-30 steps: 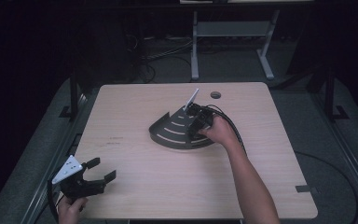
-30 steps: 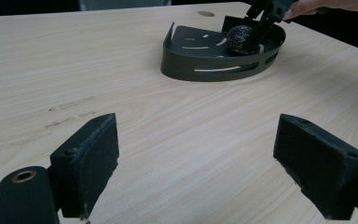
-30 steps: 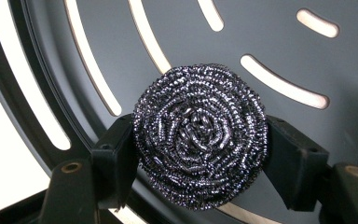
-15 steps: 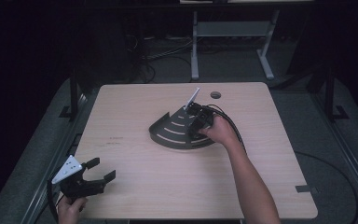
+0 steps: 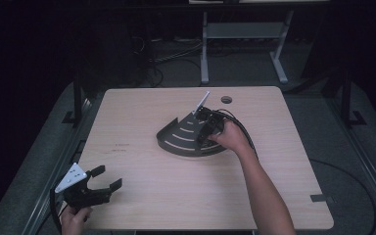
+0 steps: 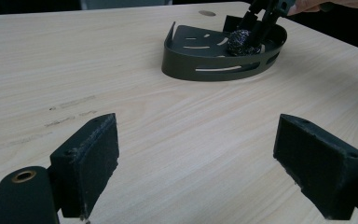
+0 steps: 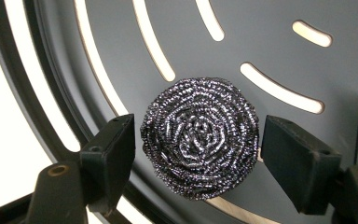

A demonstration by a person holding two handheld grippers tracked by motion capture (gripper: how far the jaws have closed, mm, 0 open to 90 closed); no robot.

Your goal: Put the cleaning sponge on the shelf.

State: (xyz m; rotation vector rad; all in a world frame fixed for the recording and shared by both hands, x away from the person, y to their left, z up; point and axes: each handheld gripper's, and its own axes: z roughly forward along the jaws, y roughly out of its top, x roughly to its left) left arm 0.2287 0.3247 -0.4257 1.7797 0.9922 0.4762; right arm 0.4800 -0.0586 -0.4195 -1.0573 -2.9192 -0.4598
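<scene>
A light wooden table [image 5: 142,122] fills the middle of the high view, set in a dark room. Just right of the frame's centre sits a dark grey, fan-shaped metal tray with curved slots [image 5: 176,139]. A person's right hand [image 5: 232,137] reaches in from the lower right and holds the right gripper [image 5: 204,128] tipped down into the tray.

In the right gripper view, a round, shiny steel-wool scouring pad [image 7: 199,137] lies on the tray floor at the centre of the frame, between the two black jaws. The jaws have just been opening: they stand partly open, the left jaw at the pad's edge, the right with a thin gap, so the pad lies unclamped.

At the lower left of the high view, the left hand [image 5: 73,218] holds the left gripper [image 5: 108,177] over the table's near edge. Its jaws are spread wide with nothing between them.
</scene>
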